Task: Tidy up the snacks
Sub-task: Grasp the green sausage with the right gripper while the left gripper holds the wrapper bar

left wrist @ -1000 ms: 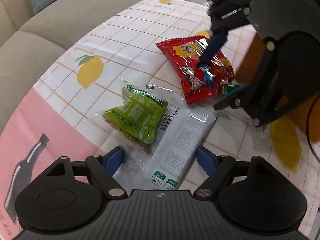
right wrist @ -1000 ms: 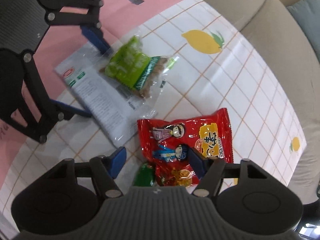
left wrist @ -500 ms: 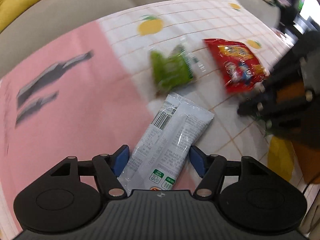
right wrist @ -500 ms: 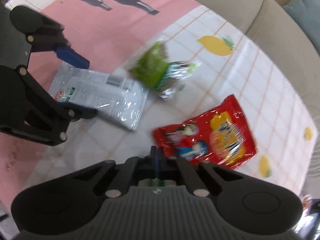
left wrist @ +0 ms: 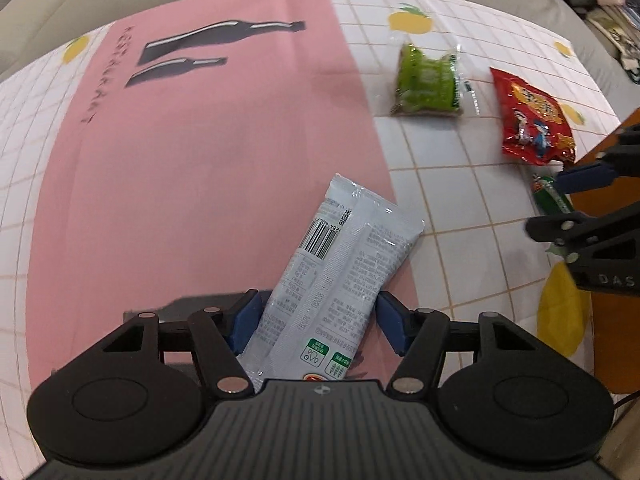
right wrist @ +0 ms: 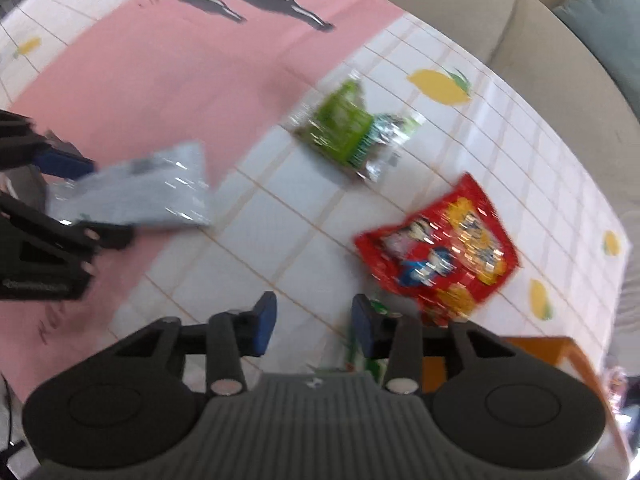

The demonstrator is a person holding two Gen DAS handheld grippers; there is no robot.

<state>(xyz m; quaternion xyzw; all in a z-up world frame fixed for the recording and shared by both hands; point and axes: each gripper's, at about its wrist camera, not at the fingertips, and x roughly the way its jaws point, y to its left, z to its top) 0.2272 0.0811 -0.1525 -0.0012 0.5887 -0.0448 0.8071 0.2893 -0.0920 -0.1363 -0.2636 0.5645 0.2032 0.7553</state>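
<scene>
While my left gripper (left wrist: 318, 322) clamps its blue pads on the long pale grey foil snack packet (left wrist: 340, 280), the packet slants up and out from between them, over the edge where the pink panel of the tablecloth (left wrist: 192, 168) meets the white checked part; its jaws have just been closing, and the packet is between them; over on my right gripper (right wrist: 314, 326) the jaws have just been opening, they stand apart now, and I see only bare cloth between the pads; a small green-wrapped snack (left wrist: 552, 198) sits just by its right pad, whether touching I cannot tell; the clear bag with green snack (left wrist: 430, 80) lies flat on the white checks, near the red crinkly snack bag with cartoon figures (left wrist: 532, 120), the two apart; an orange-brown wooden box edge (right wrist: 556, 350) shows at the right side; a beige sofa (right wrist: 520, 20) curves behind the table.
</scene>
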